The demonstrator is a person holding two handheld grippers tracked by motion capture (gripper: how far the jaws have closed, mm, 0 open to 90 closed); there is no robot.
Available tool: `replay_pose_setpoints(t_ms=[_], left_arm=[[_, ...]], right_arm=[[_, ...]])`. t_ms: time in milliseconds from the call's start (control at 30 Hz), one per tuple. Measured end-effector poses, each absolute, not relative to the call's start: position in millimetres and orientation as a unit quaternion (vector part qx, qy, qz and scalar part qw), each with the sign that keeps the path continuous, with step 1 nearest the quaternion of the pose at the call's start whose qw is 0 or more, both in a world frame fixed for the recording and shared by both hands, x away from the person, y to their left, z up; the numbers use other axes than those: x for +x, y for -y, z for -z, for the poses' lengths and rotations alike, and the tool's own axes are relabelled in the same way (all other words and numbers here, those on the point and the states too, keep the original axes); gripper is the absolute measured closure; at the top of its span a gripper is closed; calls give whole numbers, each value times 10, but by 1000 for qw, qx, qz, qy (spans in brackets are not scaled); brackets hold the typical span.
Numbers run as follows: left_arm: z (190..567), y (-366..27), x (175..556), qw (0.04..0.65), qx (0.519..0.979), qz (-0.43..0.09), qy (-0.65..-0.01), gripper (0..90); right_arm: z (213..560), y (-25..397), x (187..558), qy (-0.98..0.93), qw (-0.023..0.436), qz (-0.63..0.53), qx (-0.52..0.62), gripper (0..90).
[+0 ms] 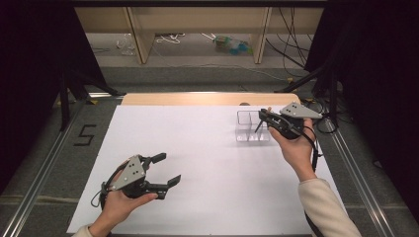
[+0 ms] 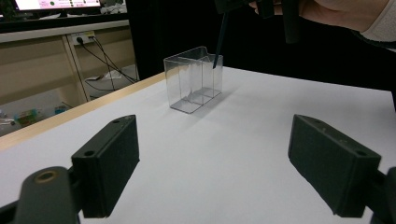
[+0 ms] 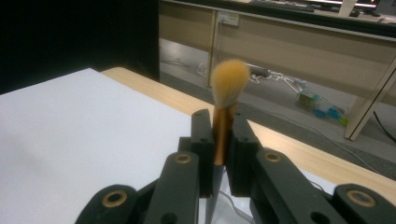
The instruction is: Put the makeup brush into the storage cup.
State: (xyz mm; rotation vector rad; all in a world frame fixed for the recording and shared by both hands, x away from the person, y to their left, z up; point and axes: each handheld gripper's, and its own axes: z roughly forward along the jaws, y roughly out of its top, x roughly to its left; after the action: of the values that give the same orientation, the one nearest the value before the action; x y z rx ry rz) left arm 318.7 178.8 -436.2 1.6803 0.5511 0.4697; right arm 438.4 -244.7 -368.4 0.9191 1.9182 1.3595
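Note:
A makeup brush with tan bristles (image 3: 229, 81) and a gold ferrule stands upright between the jaws of my right gripper (image 3: 220, 149), which is shut on it. In the high view the right gripper (image 1: 263, 116) hovers over a clear plastic organizer box (image 1: 245, 132) at the far right of the white table. The brush's dark handle (image 1: 258, 126) points down into the box. In the left gripper view the handle tip (image 2: 218, 51) dips into the near compartment of the box (image 2: 189, 86). My left gripper (image 1: 167, 169) is open and holds nothing, low over the near left of the table.
A white sheet (image 1: 197, 163) covers the table, with a wooden edge (image 1: 207, 98) at the far side. Black curtains flank both sides. Shelving legs and cables (image 1: 173, 39) lie on the floor beyond the table.

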Motion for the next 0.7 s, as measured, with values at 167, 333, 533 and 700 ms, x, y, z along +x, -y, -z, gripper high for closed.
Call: replay_pose_setpoints(t_ms=[167,333,533,700], left_arm=[[4365,-1784,3188,610,728,-202,-240,164],[4371,-1777,3186,610,728,-200,-241,164],[4367,-1784,3189,610,728,-202,-239,164],[4366,-1781,3188,610,728,-202,-239,164]], right_arm=[[3679,2444,4399,-722,307,-513,349,840],[3677,2444,4412,-725,303,-511,349,840],[3667,2457,4428,-723,307,-509,351,840],[3667,2450,4448,-721,309,-511,352,840]])
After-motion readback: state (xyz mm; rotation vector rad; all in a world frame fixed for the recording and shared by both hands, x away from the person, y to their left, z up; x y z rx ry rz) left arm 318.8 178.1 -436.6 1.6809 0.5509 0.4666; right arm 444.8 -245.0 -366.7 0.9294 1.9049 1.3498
